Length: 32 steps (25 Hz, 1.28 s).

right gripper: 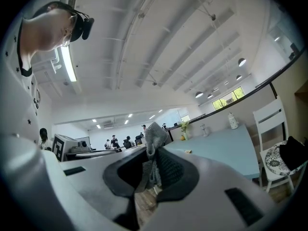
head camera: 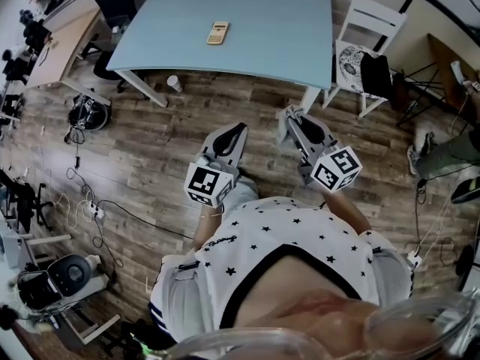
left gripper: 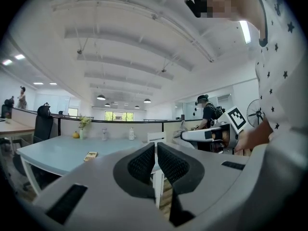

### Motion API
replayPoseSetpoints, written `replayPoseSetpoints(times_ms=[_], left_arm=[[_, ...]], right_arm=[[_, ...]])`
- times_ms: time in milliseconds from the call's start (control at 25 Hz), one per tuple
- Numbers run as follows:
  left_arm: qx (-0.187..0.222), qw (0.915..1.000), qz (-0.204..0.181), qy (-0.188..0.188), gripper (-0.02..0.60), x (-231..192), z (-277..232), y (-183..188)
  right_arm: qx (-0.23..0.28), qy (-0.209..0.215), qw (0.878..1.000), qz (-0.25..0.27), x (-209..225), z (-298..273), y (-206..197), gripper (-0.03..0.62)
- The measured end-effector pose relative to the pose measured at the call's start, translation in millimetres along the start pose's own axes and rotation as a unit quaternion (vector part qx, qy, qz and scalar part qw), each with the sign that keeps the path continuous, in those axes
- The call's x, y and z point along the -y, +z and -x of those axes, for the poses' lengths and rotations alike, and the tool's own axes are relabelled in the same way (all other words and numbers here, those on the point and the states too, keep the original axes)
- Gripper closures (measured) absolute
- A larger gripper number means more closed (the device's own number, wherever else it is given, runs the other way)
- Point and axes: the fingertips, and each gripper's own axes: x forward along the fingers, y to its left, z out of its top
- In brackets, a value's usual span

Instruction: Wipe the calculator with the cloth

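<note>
Slippage of the cloth (right gripper: 154,139) is the first worry; the right gripper (right gripper: 153,172) has its fingers (right gripper: 171,170) pressed together on a grey bunch of it, and only a short tuft stands above the tips; a firm drag across the keys could, I judge, pull the fabric loose or let bare fingers scrape the calculator (head camera: 217,32). That calculator lies flat on the pale blue table (head camera: 285,43) at 12 o'clock in the head view, well apart from both grippers, which hang over the wooden floor close to the person's chest. It looks light and nothing steadies it, so a one-sided wipe may simply push it along the table; the left gripper (left gripper: 156,150) is free for that job, its fingers drawn almost together with only a thin slit between them and nothing in it. On the way in, a paper cup (head camera: 174,83) on the floor near a table leg at 11 o'clock and a white chair (head camera: 360,58) at 2 o'clock could be knocked.

The head view alone gives the layout, floor, table and both grippers at once, yet it leaves the cloth hard to make out; the right gripper view settles the hold on it and shows the calculator only as a speck at 1 o'clock; the left gripper view proves that gripper empty and catches the calculator at 9 o'clock.
</note>
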Motion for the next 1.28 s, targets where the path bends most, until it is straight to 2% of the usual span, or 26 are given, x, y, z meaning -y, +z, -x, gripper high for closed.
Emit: replayPoseSetpoints(times_ms=[440,1040,1280], left_arm=[[0.01,0.9999,-0.009,0.003,0.541,-83.9,-11.8,10.3],[0.014,0.9998,0.01,-0.002,0.541,-176.8,-0.4,2.1],[0.018,0.9998,0.012,0.008,0.541,-211.8,13.1,-1.2]], right_arm=[[-0.011,0.0,1.0,0.005,3.6,-81.6,1.0,0.543],[-0.024,-0.012,1.0,0.008,-13.6,-173.0,-6.9,0.543],[-0.026,-0.008,1.0,0.014,-23.9,-208.0,-11.2,0.543]])
